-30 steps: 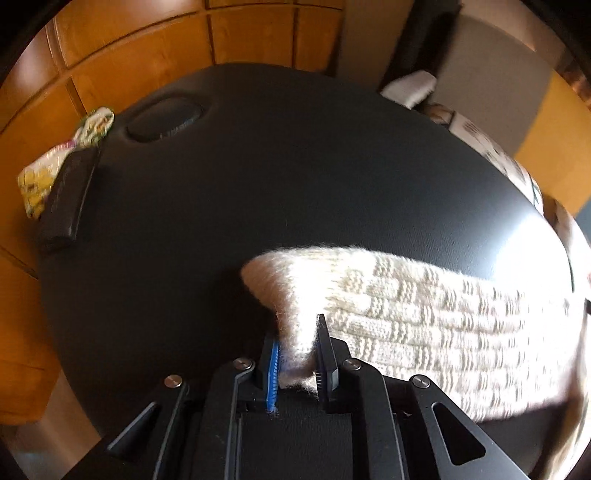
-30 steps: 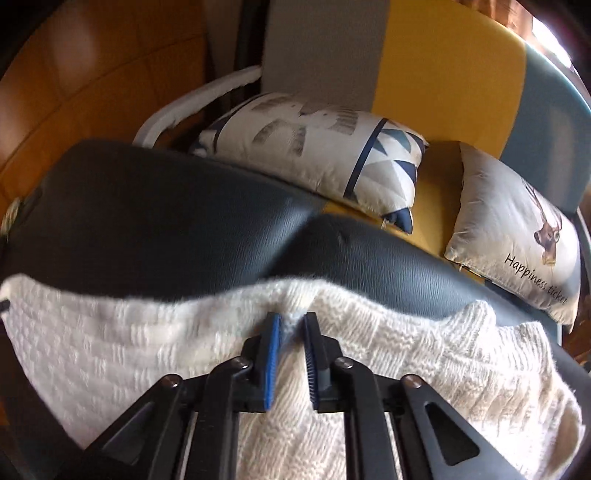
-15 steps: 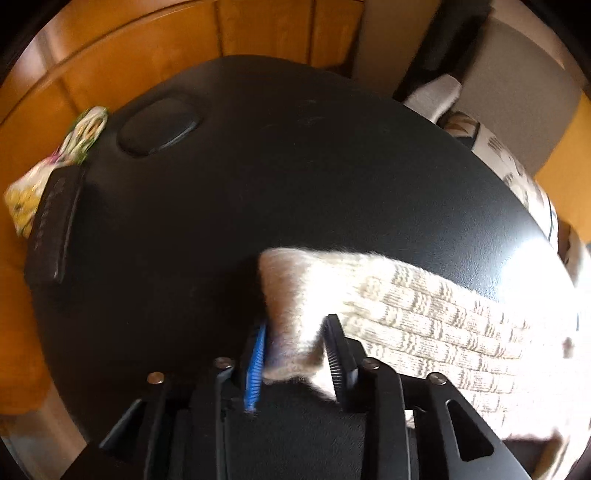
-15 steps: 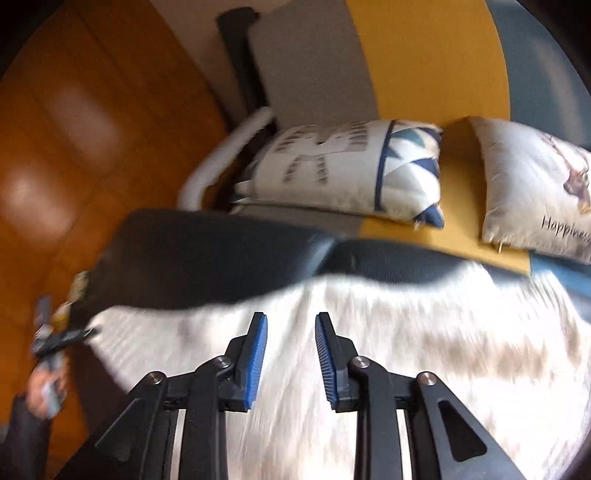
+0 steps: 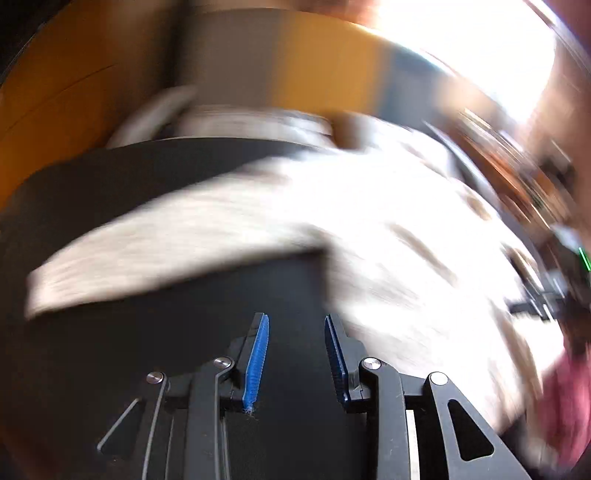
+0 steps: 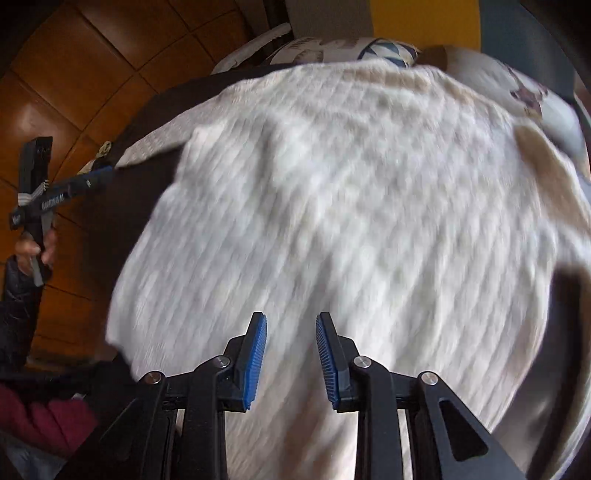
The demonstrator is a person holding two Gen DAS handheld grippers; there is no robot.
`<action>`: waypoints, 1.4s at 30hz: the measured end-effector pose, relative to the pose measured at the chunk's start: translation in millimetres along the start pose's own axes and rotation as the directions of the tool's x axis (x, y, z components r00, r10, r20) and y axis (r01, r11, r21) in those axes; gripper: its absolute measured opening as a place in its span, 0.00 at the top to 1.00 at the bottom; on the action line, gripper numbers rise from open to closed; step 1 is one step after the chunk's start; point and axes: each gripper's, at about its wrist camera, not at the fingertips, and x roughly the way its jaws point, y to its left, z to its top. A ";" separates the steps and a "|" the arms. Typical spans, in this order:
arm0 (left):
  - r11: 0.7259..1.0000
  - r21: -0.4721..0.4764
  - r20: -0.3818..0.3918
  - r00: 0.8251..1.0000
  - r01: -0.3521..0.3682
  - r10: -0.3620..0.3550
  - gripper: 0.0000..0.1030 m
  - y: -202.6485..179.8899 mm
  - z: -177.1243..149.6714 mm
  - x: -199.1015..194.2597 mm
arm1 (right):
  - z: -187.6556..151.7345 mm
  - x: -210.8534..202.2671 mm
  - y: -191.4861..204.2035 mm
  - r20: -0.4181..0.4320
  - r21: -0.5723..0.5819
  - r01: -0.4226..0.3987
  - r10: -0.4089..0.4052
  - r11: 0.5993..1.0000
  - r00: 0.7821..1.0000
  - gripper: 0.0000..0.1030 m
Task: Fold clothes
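The sweater [image 6: 351, 206] is white and knitted. It lies spread flat on the black worktop [image 6: 147, 122] and covers most of it. One sleeve [image 5: 147, 251] sticks out to the side over the bare black part. I think it lies flat like this so its sides and sleeves can be folded in — it looks like the fold is only starting.

The right claw [image 6: 290, 354] hangs over the near part of the sweater. Its blue pads [image 6: 255, 358] are apart and nothing is between them, so it holds nothing. It points forward along the sweater, toward the far edge.

The left claw [image 5: 295, 354] is let go too. Its pads are wide apart, with only black worktop showing in the gap. The sweater's body is just beside it on one side, and the sleeve runs across in front of it. This picture is very blurry, so I cannot tell if the claw touches the cloth.

In the right view, the left claw shows as a small thing at the worktop's far side, near the sleeve's end. A hand [image 6: 33, 247] in a dark sleeve grips its handle from below.

Behind the worktop are cushions [image 6: 524, 96] on a sofa [image 6: 424, 22] — grey, yellow and blue. The floor [image 6: 74, 74] is brown wood.
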 end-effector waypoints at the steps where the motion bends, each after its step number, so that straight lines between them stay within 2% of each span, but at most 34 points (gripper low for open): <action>1: 0.996 0.085 -0.016 0.999 0.036 -0.034 0.69 -33.5 -8.4 4.5 | -15.8 -4.6 -1.7 0.005 0.014 -0.001 0.001 1.000 1.000 0.73; 2: 0.983 0.169 -0.034 0.997 0.072 -0.067 0.69 -67.1 -16.7 9.0 | -31.5 -9.1 -3.4 0.011 0.027 -0.002 0.001 1.000 1.000 0.73; 5: 0.931 0.329 -0.101 0.986 0.156 -0.130 0.69 -134.9 -44.0 19.2 | -76.4 -25.2 -8.7 0.060 0.070 0.012 -0.016 0.997 0.998 0.72; 8: 0.891 0.421 -0.127 0.984 0.170 -0.127 0.65 -166.6 -64.1 25.0 | -101.3 -32.9 -14.5 0.129 0.120 -0.012 -0.004 0.993 0.992 0.72; 10: 0.872 0.460 -0.141 0.983 0.169 -0.116 0.62 -172.0 -74.2 28.2 | -113.1 -35.0 -19.9 0.180 0.167 -0.014 -0.017 0.986 0.984 0.72; 12: 0.863 0.466 -0.168 0.977 0.195 -0.130 0.57 -172.1 -83.7 34.2 | -123.7 -36.9 -27.8 0.233 0.223 -0.031 -0.023 0.974 0.972 0.72; 17: 0.866 0.447 -0.220 0.966 0.224 -0.136 0.54 -165.7 -89.3 55.5 | -138.6 -36.4 -46.9 0.306 0.356 -0.069 -0.047 0.932 0.951 0.72; 19: 0.867 0.445 -0.217 0.966 0.225 -0.139 0.54 -164.6 -89.5 54.9 | -145.2 -35.1 -53.4 0.333 0.399 -0.090 -0.053 0.913 0.942 0.71; 21: 0.851 0.478 -0.217 0.968 0.219 -0.127 0.53 -167.5 -91.7 54.3 | -152.7 -35.9 -59.1 0.367 0.431 -0.124 -0.048 0.894 0.929 0.71; 24: 0.818 0.537 -0.214 0.971 0.206 -0.104 0.51 -173.0 -95.9 53.8 | -156.7 -39.7 -61.5 0.393 0.463 -0.100 -0.103 0.881 0.914 0.70; 25: 0.806 0.558 -0.211 0.973 0.198 -0.093 0.50 -175.2 -97.7 54.0 | -156.6 -37.2 -63.9 0.384 0.481 -0.100 -0.107 0.871 0.917 0.65; 27: 0.783 0.599 -0.195 0.979 0.167 -0.060 0.52 -179.4 -101.5 55.2 | -158.5 -35.5 -68.8 0.384 0.503 -0.124 -0.093 0.855 0.919 0.62; 28: 0.786 0.598 -0.181 0.982 0.159 -0.061 0.62 -179.8 -101.1 53.8 | -160.0 -35.9 -71.1 0.391 0.507 -0.144 -0.078 0.850 0.917 0.60; 29: 0.792 0.589 -0.168 0.983 0.159 -0.072 0.81 -179.4 -99.7 51.4 | -159.0 -35.7 -71.9 0.390 0.498 -0.155 -0.061 0.854 0.919 0.57; 30: 0.805 0.569 -0.165 0.982 0.169 -0.089 0.86 -176.1 -96.2 49.2 | -158.5 -35.9 -72.2 0.386 0.485 -0.159 -0.048 0.860 0.921 0.56; 32: 0.832 0.518 -0.166 0.978 0.196 -0.127 0.88 -167.2 -87.6 45.0 | -158.7 -35.8 -73.5 0.381 0.467 -0.166 -0.028 0.869 0.924 0.55; 34: 0.842 0.494 -0.153 0.975 0.216 -0.160 0.88 -160.8 -82.4 36.5 | -160.3 -35.3 -76.8 0.384 0.464 -0.186 -0.007 0.866 0.923 0.55; 36: 0.829 0.511 -0.168 0.972 0.227 -0.162 0.85 -159.3 -83.3 32.8 | -162.4 -34.8 -81.4 0.392 0.472 -0.218 0.018 0.854 0.920 0.55; 38: 0.815 0.533 -0.197 0.970 0.229 -0.144 0.76 -159.2 -86.8 34.5 | -162.4 -34.5 -84.2 0.388 0.487 -0.232 0.030 0.842 0.921 0.55; 40: 0.800 0.558 -0.231 0.967 0.221 -0.107 0.75 -161.5 -93.6 43.1 | -160.6 -34.6 -84.4 0.373 0.496 -0.227 0.031 0.838 0.927 0.56; 42: 0.786 0.582 -0.221 0.970 0.210 -0.096 0.75 -165.8 -98.0 42.9 | -157.4 -34.7 -80.9 0.350 0.485 -0.200 0.020 0.851 0.937 0.56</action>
